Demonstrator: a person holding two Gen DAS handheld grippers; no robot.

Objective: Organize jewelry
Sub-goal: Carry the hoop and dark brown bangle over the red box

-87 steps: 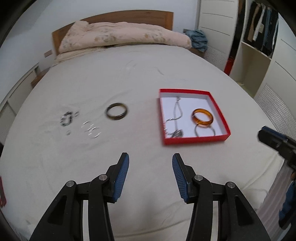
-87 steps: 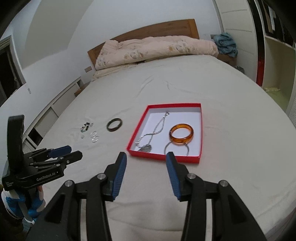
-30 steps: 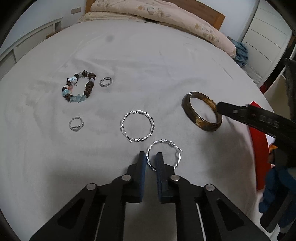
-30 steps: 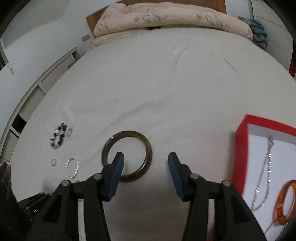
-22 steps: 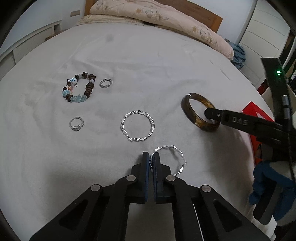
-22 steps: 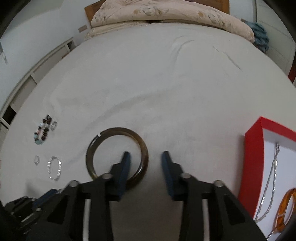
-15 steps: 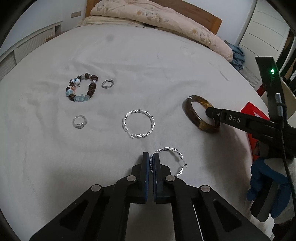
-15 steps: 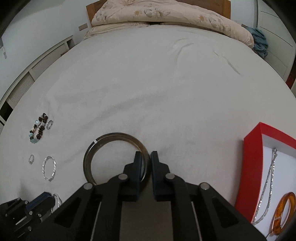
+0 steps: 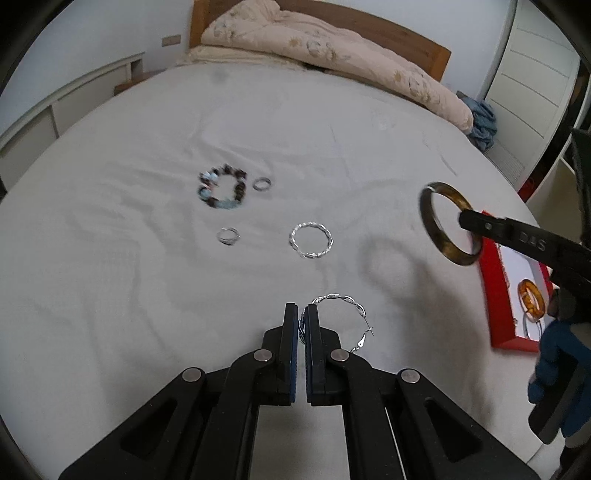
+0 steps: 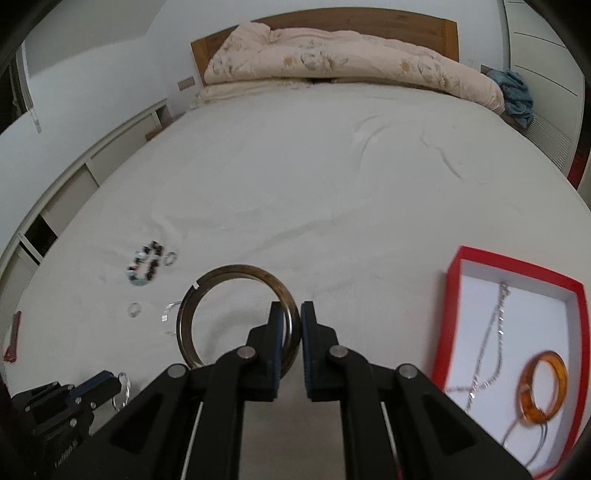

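My left gripper (image 9: pixel 301 314) is shut on a twisted silver hoop (image 9: pixel 341 301) and holds it above the bed. My right gripper (image 10: pixel 291 314) is shut on a dark brown bangle (image 10: pixel 221 284), lifted off the sheet; the bangle also shows in the left wrist view (image 9: pixel 445 245). On the sheet lie a second twisted silver hoop (image 9: pixel 311 241), a beaded bracelet (image 9: pixel 222 186) and two small rings (image 9: pixel 228 235) (image 9: pixel 262 183). The red box (image 10: pixel 461 325) holds an amber bangle (image 10: pixel 543 387) and a silver chain (image 10: pixel 491 339).
A folded quilt (image 10: pixel 351 55) lies by the wooden headboard (image 10: pixel 332 16). A blue cloth (image 10: pixel 515 92) sits at the far right corner. White cabinets (image 9: pixel 66 107) run along the left of the bed. A wardrobe (image 9: pixel 535 66) stands at the right.
Both grippers closed on their pieces and lifted them. The brown bangle rose off the sheet and tipped upright; the silver hoop came up with my left gripper.
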